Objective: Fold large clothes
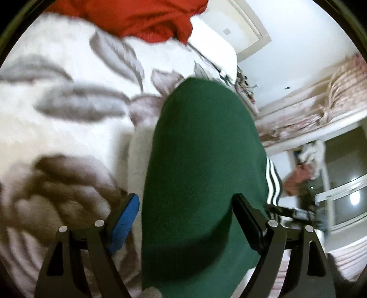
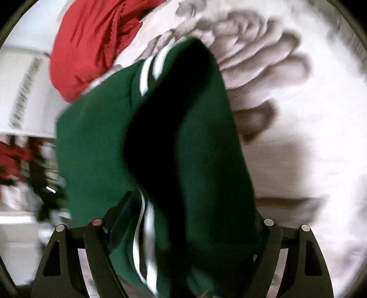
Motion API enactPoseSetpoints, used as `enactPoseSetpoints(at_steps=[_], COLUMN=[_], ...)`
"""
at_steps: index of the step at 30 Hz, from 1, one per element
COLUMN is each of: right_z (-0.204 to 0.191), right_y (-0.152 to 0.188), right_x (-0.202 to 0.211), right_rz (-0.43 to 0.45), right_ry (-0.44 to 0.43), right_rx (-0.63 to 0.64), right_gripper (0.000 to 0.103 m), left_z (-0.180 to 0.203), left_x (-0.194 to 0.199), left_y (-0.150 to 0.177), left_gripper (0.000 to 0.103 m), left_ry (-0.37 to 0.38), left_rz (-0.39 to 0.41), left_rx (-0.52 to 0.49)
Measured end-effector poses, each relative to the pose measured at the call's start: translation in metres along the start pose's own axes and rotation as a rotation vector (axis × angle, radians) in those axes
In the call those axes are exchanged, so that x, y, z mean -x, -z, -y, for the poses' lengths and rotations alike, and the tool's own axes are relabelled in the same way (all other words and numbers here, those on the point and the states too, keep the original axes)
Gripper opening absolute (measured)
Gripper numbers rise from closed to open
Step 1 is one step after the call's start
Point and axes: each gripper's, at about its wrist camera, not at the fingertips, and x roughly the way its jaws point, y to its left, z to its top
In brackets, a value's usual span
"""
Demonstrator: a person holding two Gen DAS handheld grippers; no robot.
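My left tool [image 1: 185,220] and right tool [image 2: 183,220], both part open, straddle the green garment [image 1: 201,160] above the bed [image 1: 57,68]; folding appears unfinished.

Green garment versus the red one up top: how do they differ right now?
The green garment has white side stripes; the red garment looks plain. The green one passes between the fingers of both the left gripper and the right gripper, while the red one is untouched. The green one drapes in a long band; the red one sits bunched in a heap. Both lie over the white floral blanket.
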Motion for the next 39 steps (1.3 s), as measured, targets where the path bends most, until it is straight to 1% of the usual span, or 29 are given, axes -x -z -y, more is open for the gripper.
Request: enactPoseSetpoints(at_steps=[1, 2, 3, 4, 5, 6, 7, 8, 10, 12, 13, 14, 16, 17, 19, 20, 23, 25, 26, 30, 32, 36, 39], right_z=[-0.008, -0.001, 0.002, 0.005, 0.009, 0.0, -0.012, -0.026, -0.034, -0.059, -0.067, -0.091, -0.106, -0.117, -0.135, -0.141, -0.156, -0.172, -0.178, -0.207, -0.219, -0.241, -0.254], right_y=[0.009, -0.003, 0.014, 0.029, 0.035, 0.042, 0.051, 0.065, 0.078, 0.104, 0.115, 0.128, 0.142, 0.152, 0.174, 0.184, 0.216, 0.244, 0.253, 0.305, 0.332, 0.381, 0.411], right_x=[0.01, 0.015, 0.027, 0.032, 0.047, 0.048, 0.05, 0.047, 0.046, 0.062, 0.07, 0.073, 0.084, 0.098, 0.131, 0.146, 0.194, 0.234, 0.245, 0.313, 0.347, 0.408, 0.447], right_rz=[0.041, 0.062, 0.096, 0.114, 0.126, 0.128, 0.138, 0.148, 0.174, 0.19, 0.196, 0.203, 0.22, 0.237, 0.282, 0.3, 0.35, 0.385, 0.393, 0.454, 0.477, 0.536, 0.562], right_ry=[0.097, 0.153, 0.231, 0.262, 0.302, 0.331, 0.362, 0.373, 0.402, 0.41, 0.415, 0.422, 0.43, 0.433, 0.458, 0.462, 0.46, 0.456, 0.45, 0.447, 0.447, 0.443, 0.437], right_rx=[0.017, 0.016, 0.0, -0.01, -0.018, -0.019, -0.021, -0.023, -0.045, -0.06, -0.062, -0.061, -0.059, -0.051, -0.03, -0.027, -0.03, -0.022, -0.02, 0.012, 0.02, 0.037, 0.039], right_gripper=[0.084, 0.084, 0.084, 0.084, 0.084, 0.084, 0.085, 0.085, 0.088, 0.088, 0.088, 0.088, 0.088, 0.088, 0.089, 0.089, 0.089, 0.089, 0.089, 0.089, 0.089, 0.089, 0.089], left_z=[0.007, 0.014, 0.023, 0.029, 0.036, 0.046, 0.052, 0.059, 0.081, 0.097, 0.106, 0.115, 0.132, 0.142, 0.163, 0.172, 0.204, 0.222, 0.23, 0.269, 0.282, 0.312, 0.327], left_x=[0.005, 0.009, 0.015, 0.018, 0.022, 0.027, 0.028, 0.028, 0.032, 0.03, 0.033, 0.038, 0.047, 0.054, 0.072, 0.08, 0.119, 0.145, 0.157, 0.213, 0.234, 0.279, 0.305], left_y=[0.0, 0.001, 0.002, 0.005, 0.009, 0.016, 0.02, 0.025, 0.038, 0.046, 0.051, 0.057, 0.067, 0.071, 0.082, 0.085, 0.105, 0.119, 0.125, 0.16, 0.173, 0.2, 0.214], left_gripper=[0.084, 0.085, 0.085, 0.087, 0.092, 0.096, 0.101, 0.102, 0.102, 0.102, 0.102, 0.102, 0.102, 0.102, 0.102, 0.102, 0.102, 0.102, 0.102, 0.102, 0.102, 0.102, 0.102], left_ry=[-0.043, -0.086, -0.145, -0.173, -0.205, -0.271, -0.32, -0.359, -0.469, -0.537, -0.545, -0.55, -0.545, -0.554, -0.556, -0.553, -0.53, -0.54, -0.548, -0.581, -0.59, -0.579, -0.583], left_rz=[0.016, 0.031, 0.052, 0.067, 0.084, 0.105, 0.111, 0.117, 0.15, 0.154, 0.153, 0.156, 0.162, 0.174, 0.188, 0.196, 0.231, 0.255, 0.267, 0.31, 0.311, 0.318, 0.331], left_rx=[-0.021, -0.037, -0.051, -0.063, -0.08, -0.106, -0.128, -0.152, -0.238, -0.288, -0.305, -0.318, -0.341, -0.352, -0.37, -0.372, -0.37, -0.367, -0.366, -0.365, -0.355, -0.352, -0.346])
